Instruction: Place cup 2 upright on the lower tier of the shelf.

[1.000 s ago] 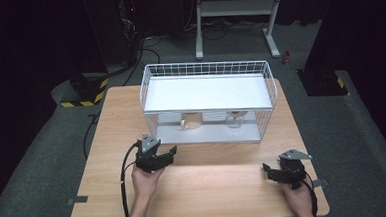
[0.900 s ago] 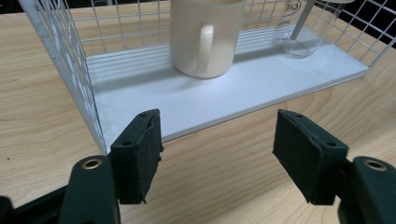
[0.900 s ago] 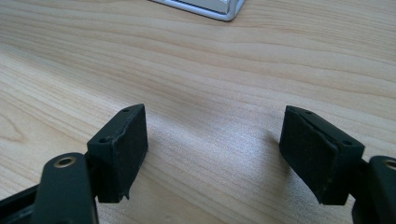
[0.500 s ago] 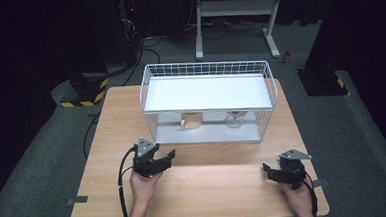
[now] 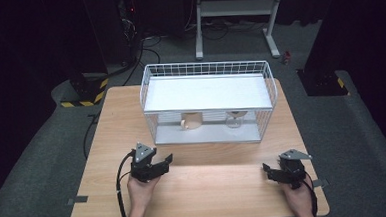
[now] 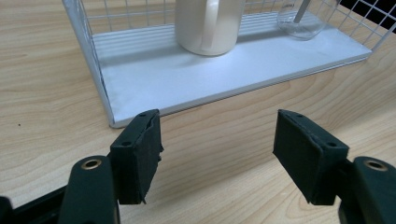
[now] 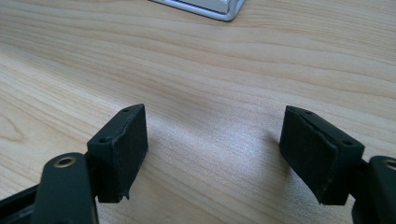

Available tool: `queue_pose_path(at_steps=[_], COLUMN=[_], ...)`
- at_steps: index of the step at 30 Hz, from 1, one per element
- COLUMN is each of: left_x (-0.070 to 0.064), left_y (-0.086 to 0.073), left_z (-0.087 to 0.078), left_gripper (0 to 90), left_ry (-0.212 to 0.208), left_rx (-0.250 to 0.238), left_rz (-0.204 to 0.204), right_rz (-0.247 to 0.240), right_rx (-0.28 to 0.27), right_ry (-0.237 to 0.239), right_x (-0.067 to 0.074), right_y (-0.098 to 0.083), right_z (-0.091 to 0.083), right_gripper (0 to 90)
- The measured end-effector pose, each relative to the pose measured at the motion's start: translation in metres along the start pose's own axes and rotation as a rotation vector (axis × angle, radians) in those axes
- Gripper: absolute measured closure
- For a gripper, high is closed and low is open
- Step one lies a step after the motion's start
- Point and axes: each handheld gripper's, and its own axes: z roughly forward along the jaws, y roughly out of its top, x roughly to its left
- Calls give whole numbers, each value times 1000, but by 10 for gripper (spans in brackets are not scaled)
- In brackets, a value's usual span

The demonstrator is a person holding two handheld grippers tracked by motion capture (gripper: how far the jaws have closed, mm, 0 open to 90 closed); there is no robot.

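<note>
Mug (image 6: 208,25) and glass (image 6: 306,21) are kept in rack (image 6: 100,86); both grippers — left (image 6: 217,156), right (image 7: 215,156) — are held with fingers apart, empty, over tabletop (image 7: 210,65).

A light wooden table (image 5: 106,123) with a plain grain stands on grey carpet (image 5: 43,161). Two short grey strips of tape (image 5: 77,200) lie at its near edge, one towards each corner. Behind the table a white metal stand (image 5: 236,8) rests its two legs on the floor, and a small reddish object (image 5: 287,58) (too small to make out) lies just beside the right leg. Black cables (image 5: 147,43) trail over the carpet at the left of the stand. Off the table's far left corner sits a dark base with a yellow-and-black striped edge (image 5: 85,96); a dark block (image 5: 325,81) sits off the far right corner.
</note>
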Motion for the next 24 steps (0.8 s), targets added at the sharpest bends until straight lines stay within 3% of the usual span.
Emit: queue_pose_path(at_steps=[13,18,24], left_x=[-2,-1,1], left_y=[-12,-18,-27], left_z=[-1,0,2], left_gripper=[326,325,326], left_ry=[21,27,54], left_rx=[30,36,69], left_rz=[17,4,28], right_rz=[0,-3,0], right_rx=[0,-1,0], right_ry=[0,0,0], right_x=[0,0,0], right_y=[0,0,0], right_z=[0,0,0], right_gripper=[235,235,235])
